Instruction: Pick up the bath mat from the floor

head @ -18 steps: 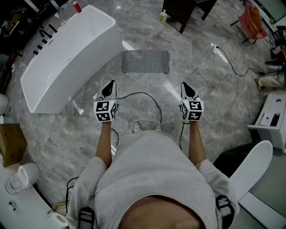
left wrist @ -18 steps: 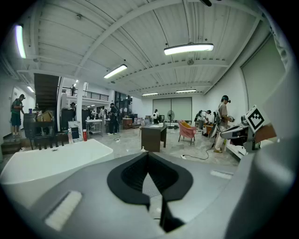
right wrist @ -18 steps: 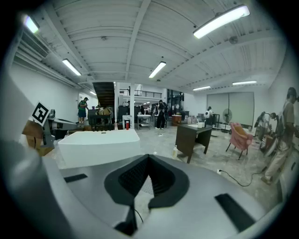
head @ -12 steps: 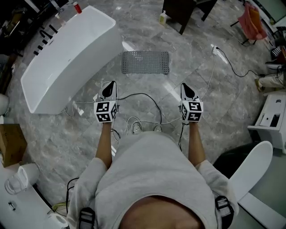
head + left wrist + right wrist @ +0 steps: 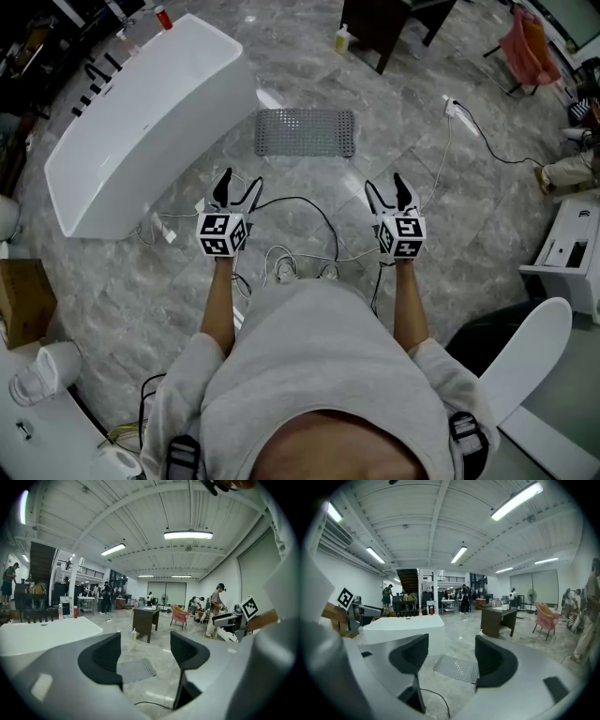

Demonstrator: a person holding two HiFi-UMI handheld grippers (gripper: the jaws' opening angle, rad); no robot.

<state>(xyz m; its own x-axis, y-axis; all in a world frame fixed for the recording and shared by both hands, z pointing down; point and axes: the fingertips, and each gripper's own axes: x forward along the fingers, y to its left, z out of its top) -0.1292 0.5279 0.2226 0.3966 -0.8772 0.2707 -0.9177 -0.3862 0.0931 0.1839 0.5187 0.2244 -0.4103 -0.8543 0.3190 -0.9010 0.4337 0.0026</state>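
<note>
A grey perforated bath mat point(image 5: 306, 130) lies flat on the marble floor, beyond both grippers. It shows between the jaws in the left gripper view point(image 5: 135, 670) and in the right gripper view point(image 5: 457, 667). My left gripper point(image 5: 235, 191) is held well above the floor, nearer than the mat's left end, jaws open and empty. My right gripper point(image 5: 387, 194) hovers level with it, nearer than the mat's right end, jaws also open and empty. Neither touches the mat.
A white bathtub point(image 5: 141, 112) stands left of the mat. Cables point(image 5: 300, 225) trail over the floor between the grippers and a power strip point(image 5: 454, 106) lies at right. A dark desk point(image 5: 384, 23) and a bottle point(image 5: 341, 36) stand beyond the mat. White fixtures point(image 5: 525, 347) sit at right.
Both grippers' jaws have opened from closed; the hands have stayed nearly in place.
</note>
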